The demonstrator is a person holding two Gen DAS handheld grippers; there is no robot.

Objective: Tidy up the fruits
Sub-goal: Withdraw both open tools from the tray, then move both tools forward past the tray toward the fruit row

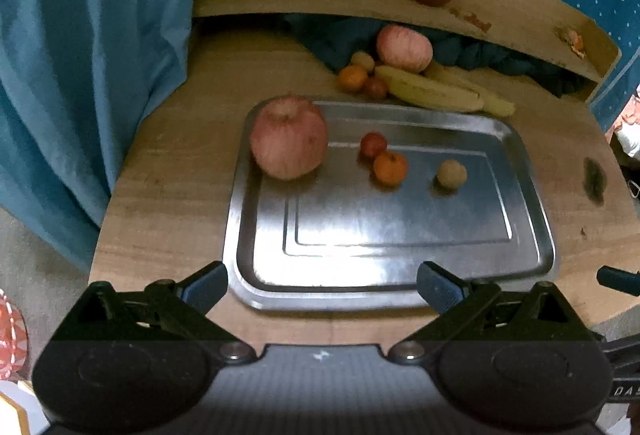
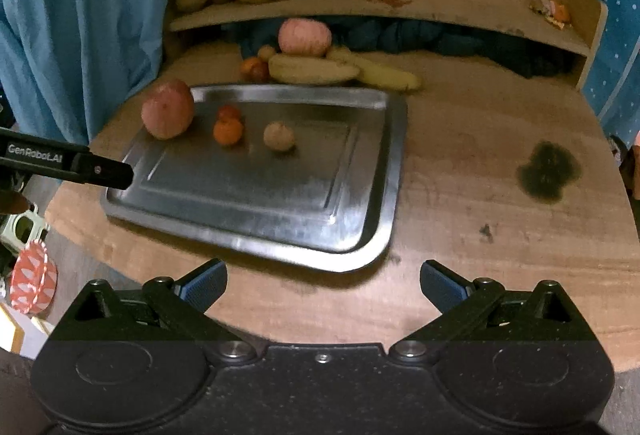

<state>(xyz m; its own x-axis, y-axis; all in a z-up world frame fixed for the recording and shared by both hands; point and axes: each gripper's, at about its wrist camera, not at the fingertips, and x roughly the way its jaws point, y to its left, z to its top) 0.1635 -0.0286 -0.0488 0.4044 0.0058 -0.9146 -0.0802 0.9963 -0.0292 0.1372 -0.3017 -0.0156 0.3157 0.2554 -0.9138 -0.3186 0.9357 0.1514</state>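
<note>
Fruit sits in two groups on the wooden table [image 2: 460, 139]. Four pieces are already on the metal tray [image 1: 532, 235]: an apple [image 1: 289, 137] at the far left corner, a small red fruit [image 1: 373, 144] touching a small orange [image 1: 390, 167] near the middle, and a pale round fruit [image 1: 451, 174] a little apart to their right. They lie in a loose row along the far side, which leaves the near half of the tray bare, probably room for what remains. Just beyond the tray's far rim wait a second apple [image 1: 404, 48], two bananas [image 1: 432, 91] and a few small fruits [image 1: 356, 77], bunched against a dark blue cloth [image 1: 500, 59]. More apples and bananas rest on the shelf [image 1: 360, 1] above.

The left gripper [image 1: 322, 285] hangs over the tray's near edge, released, its jaws spread wide and holding nothing. The right gripper [image 2: 323, 285] is equally slack and empty, over bare table just off the tray's near right corner. Both look drawn back between picks; the bananas seem the likely next fetch.
</note>
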